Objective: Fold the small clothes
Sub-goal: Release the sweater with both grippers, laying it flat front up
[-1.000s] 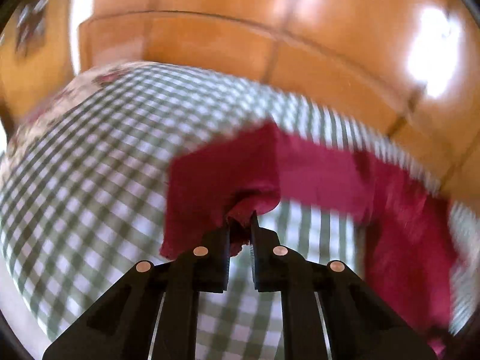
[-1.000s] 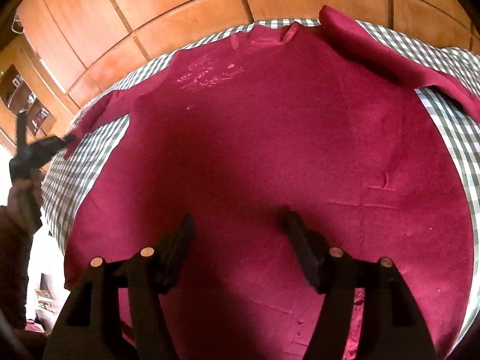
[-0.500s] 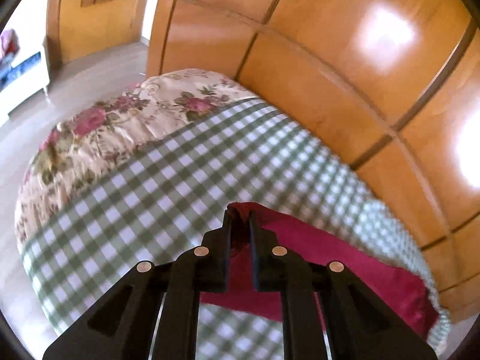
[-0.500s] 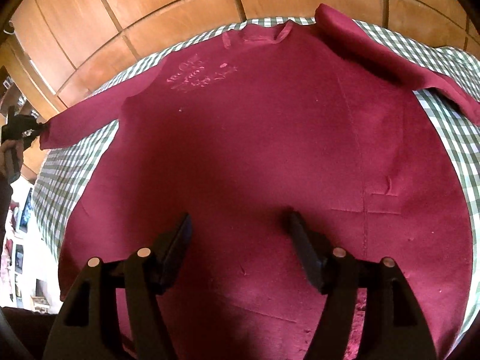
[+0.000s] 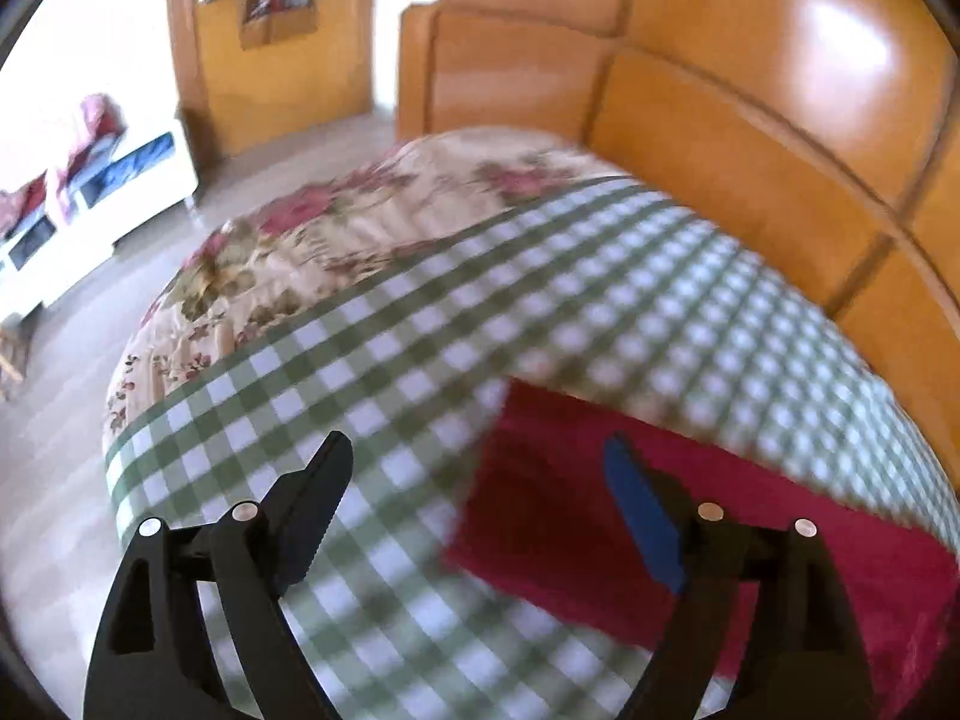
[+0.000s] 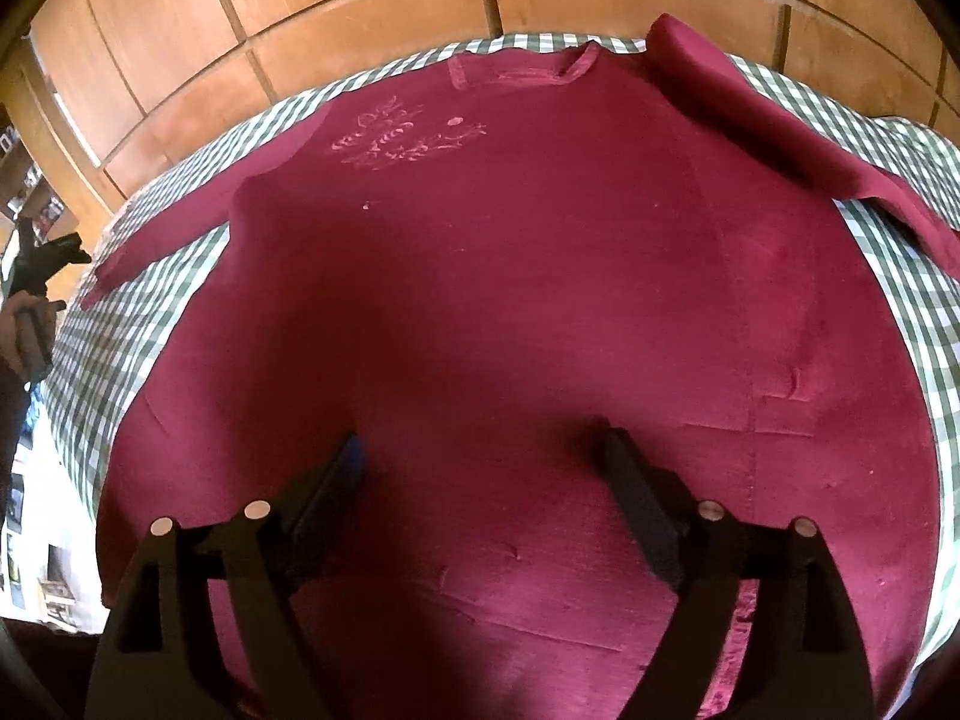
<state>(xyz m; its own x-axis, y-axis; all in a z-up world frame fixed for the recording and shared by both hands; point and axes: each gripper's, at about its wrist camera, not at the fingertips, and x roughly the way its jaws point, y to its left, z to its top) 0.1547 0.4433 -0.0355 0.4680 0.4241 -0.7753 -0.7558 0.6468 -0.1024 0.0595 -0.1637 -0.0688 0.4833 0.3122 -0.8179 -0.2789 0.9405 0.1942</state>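
Observation:
A dark red long-sleeved top (image 6: 510, 300) lies spread flat on the green checked sheet (image 6: 138, 324), its neck toward the wooden headboard and a pale print on the chest. Its left sleeve (image 6: 174, 228) lies stretched out to the left; the sleeve's cuff end (image 5: 600, 510) shows in the left wrist view. My left gripper (image 5: 480, 474) is open and empty just above that cuff; it also shows in the right wrist view (image 6: 42, 258) at the far left. My right gripper (image 6: 480, 456) is open and empty over the top's lower body. The right sleeve (image 6: 780, 138) lies folded across the shoulder.
A wooden headboard (image 5: 750, 138) runs along the far side of the bed. A floral quilt (image 5: 336, 252) covers the bed's left part, beyond the checked sheet (image 5: 390, 348). A white cabinet (image 5: 84, 192) and a doorway stand across the floor.
My left gripper pulled the sleeve out to the left, laid it straight on the sheet, then opened and let go. My right gripper stayed open over the lower body.

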